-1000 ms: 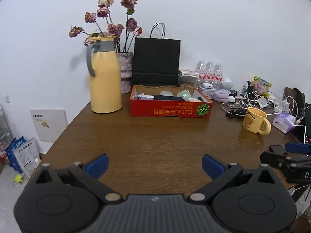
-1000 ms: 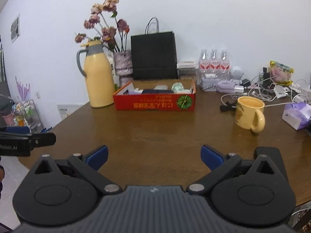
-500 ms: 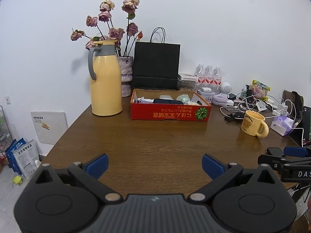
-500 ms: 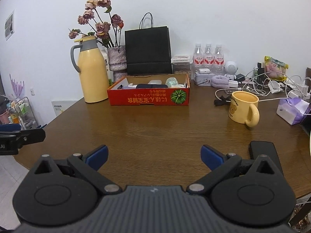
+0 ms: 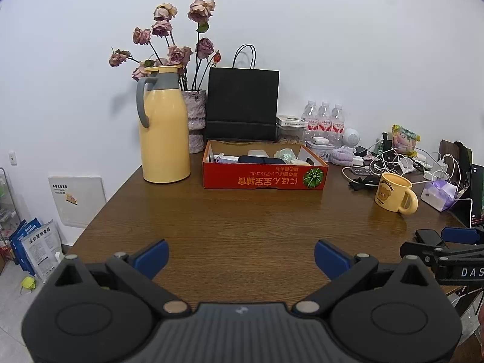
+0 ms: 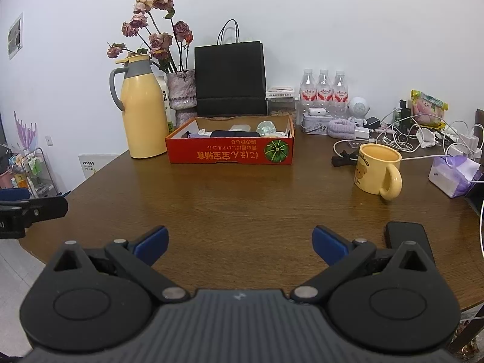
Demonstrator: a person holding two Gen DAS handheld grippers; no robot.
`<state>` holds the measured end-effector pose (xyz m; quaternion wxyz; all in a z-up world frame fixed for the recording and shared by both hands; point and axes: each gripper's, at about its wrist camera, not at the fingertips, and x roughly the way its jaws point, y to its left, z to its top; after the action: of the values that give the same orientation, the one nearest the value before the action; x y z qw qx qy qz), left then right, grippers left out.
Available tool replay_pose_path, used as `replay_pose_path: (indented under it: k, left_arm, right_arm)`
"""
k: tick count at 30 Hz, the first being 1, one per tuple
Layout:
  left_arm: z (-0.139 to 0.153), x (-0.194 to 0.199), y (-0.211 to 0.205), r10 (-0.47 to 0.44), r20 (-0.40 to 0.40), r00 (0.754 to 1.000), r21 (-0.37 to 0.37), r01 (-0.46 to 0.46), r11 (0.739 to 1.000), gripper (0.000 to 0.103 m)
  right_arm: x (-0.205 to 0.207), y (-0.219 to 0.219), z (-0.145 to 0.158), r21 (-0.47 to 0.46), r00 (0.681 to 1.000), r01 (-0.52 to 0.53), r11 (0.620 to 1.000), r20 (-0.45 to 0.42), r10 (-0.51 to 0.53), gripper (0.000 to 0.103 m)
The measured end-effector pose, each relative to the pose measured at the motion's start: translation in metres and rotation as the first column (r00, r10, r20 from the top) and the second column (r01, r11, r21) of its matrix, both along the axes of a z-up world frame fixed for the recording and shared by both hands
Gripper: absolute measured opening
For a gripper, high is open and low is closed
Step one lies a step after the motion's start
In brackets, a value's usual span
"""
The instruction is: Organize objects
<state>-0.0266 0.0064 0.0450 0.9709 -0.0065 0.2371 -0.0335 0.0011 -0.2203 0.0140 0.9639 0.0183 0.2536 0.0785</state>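
Note:
A red cardboard box holding several small items sits at the back of the brown table. A yellow mug stands to its right. A black phone lies flat near the front edge, just right of my right gripper, and also shows in the left wrist view. My left gripper is open and empty above the front of the table. My right gripper is open and empty too.
A yellow thermos jug, a vase of dried roses and a black paper bag stand at the back. Water bottles, tangled cables and a tissue pack crowd the right.
Both grippers have drawn back and risen a little, so the box and mug look farther off. The black phone has come into view by the right gripper. Both stay open.

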Motion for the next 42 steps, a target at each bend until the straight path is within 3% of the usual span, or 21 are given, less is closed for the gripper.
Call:
replay_pose_path:
  k: [37, 42]
  left_arm:
    - [-0.0048, 0.0022, 0.0013, -0.006, -0.012, 1.0, 0.003, 0.006, 1.0, 0.103]
    - [-0.0075, 0.0049, -0.0002, 0.004, -0.027, 1.0, 0.03, -0.004, 1.0, 0.103]
  right_arm:
    - [0.0, 0.0025, -0.0018, -0.013, 1.0, 0.012, 1.0, 0.0, -0.012, 0.103]
    - [0.0016, 0.0046, -0.0029, -0.039, 1.0, 0.021, 0.999, -0.017, -0.022, 0.103]
